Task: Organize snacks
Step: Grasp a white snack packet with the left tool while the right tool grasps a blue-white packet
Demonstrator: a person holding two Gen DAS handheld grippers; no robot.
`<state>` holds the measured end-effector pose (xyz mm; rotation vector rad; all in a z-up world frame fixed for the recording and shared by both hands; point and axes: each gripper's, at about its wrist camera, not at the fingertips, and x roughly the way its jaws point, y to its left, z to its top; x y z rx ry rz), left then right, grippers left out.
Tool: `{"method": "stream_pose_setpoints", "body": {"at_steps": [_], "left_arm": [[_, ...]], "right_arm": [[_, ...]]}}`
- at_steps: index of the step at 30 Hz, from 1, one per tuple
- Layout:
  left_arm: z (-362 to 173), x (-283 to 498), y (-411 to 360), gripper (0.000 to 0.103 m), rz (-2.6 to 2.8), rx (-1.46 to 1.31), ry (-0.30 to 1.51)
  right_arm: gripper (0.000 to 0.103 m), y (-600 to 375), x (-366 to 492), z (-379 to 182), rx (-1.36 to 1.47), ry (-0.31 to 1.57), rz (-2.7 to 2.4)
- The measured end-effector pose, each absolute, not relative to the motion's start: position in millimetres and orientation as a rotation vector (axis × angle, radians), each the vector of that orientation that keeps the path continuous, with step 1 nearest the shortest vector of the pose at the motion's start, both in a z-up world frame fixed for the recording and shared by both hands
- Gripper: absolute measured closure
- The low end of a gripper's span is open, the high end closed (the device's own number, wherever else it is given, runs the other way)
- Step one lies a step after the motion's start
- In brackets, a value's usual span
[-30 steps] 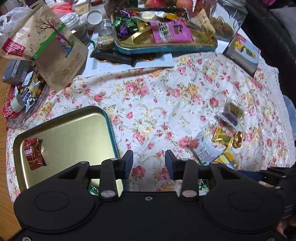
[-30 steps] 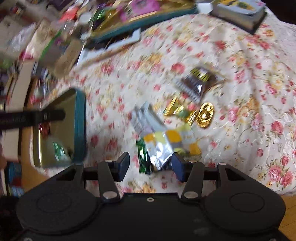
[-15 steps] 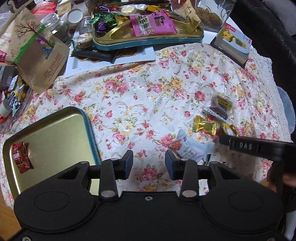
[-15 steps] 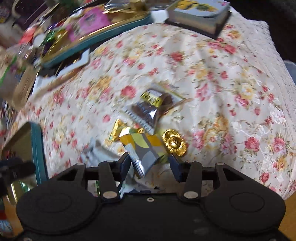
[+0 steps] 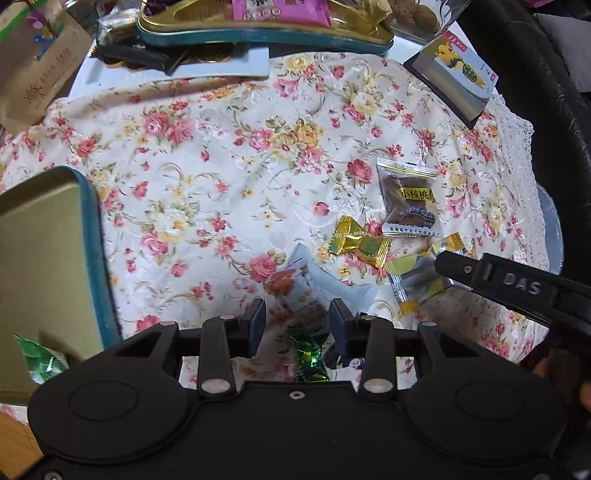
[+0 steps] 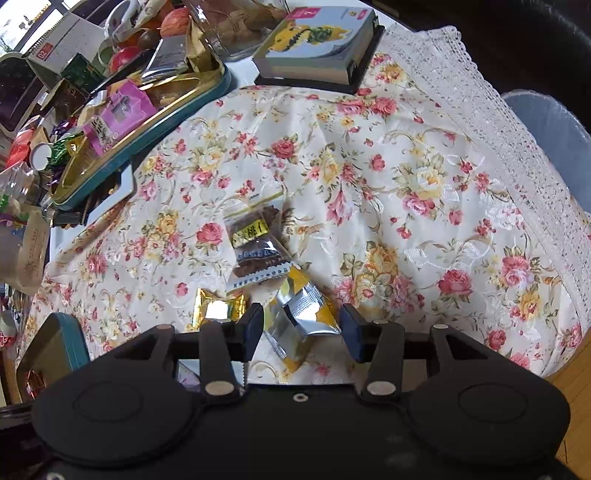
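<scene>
Soft, even daylight fills both views, and the floral tablecloth [image 5: 229, 155] reads bright and clear at the centre. In the right wrist view the light enters from a window strip [image 6: 44, 14] at the upper left, beyond the tablecloth's far corner. Shadows are faint; a soft dark patch lies inside the gold tin lid [image 5: 40, 258] left of the cloth. Glare glints off the silver-and-yellow wrapper [image 6: 303, 317] and the gold candy wrapper [image 5: 360, 242] on the cloth. Fisheye bending curves the lace edge [image 6: 517, 147] of the cloth strongly. The lid's teal rim looks smeared with blur, and the black gripper bodies below the cloth sit dark and featureless.
</scene>
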<state>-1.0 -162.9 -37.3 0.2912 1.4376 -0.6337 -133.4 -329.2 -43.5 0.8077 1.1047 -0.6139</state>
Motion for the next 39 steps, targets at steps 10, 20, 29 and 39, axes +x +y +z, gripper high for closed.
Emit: {"method": "stream_pose_setpoints", "body": {"at_steps": [10, 20, 29, 39], "left_arm": [[-69, 2, -175, 0.055, -0.572, 0.234, 1.488], [-69, -4, -183, 0.075, -0.640, 0.208, 1.470], [-46, -2, -170, 0.075, -0.629, 0.243, 1.430], [-9, 12, -134, 0.075, -0.571, 0.231, 1.347]], "right_arm": [[0.054, -330, -136, -20, 0.820, 1.033, -0.569], [0.054, -335, -146, -20, 0.862, 1.027, -0.575], [0.054, -325, -142, -31, 0.846, 1.102, -0.525], [0.054, -276, -128, -57, 0.751, 1.282, -0.341]]}}
